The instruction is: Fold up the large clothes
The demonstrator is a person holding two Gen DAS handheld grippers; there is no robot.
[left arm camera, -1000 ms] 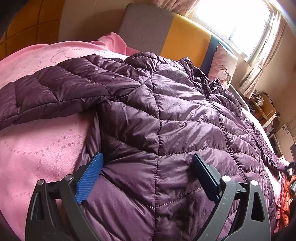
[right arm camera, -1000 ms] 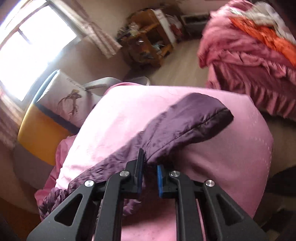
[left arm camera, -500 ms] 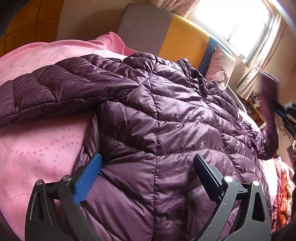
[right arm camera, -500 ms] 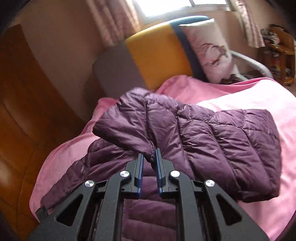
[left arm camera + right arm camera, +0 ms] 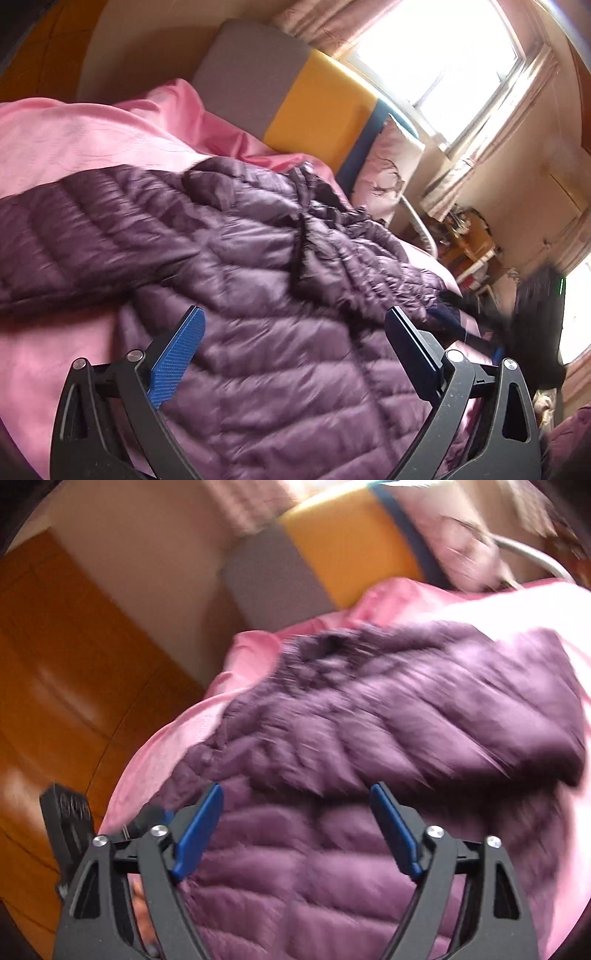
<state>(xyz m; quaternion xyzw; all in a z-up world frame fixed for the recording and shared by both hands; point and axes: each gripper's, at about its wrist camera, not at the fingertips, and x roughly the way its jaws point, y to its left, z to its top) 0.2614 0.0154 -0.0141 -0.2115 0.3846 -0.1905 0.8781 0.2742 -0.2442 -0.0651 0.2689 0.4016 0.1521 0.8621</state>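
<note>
A purple quilted down jacket [image 5: 266, 288] lies spread on a pink bedsheet [image 5: 74, 147]. One sleeve [image 5: 85, 236] stretches out to the left. The other sleeve [image 5: 369, 266] is folded across the jacket's front. My left gripper [image 5: 291, 347] is open and empty just above the jacket's lower body. In the right wrist view my right gripper [image 5: 295, 816] is open and empty above the jacket [image 5: 369, 757], with the folded sleeve [image 5: 461, 709] lying ahead of it. Both views are motion-blurred.
A grey, yellow and blue headboard [image 5: 295, 99] and a pale printed pillow [image 5: 391, 170] stand at the bed's far end under a bright window [image 5: 443, 55]. A wooden wardrobe [image 5: 74, 664] is left of the bed. Cluttered wooden furniture [image 5: 469, 243] stands beyond the bed's right side.
My right gripper carried the sleeve over onto the jacket's front, then opened and let it go. My left gripper stayed open and shifted slightly; its view tilted.
</note>
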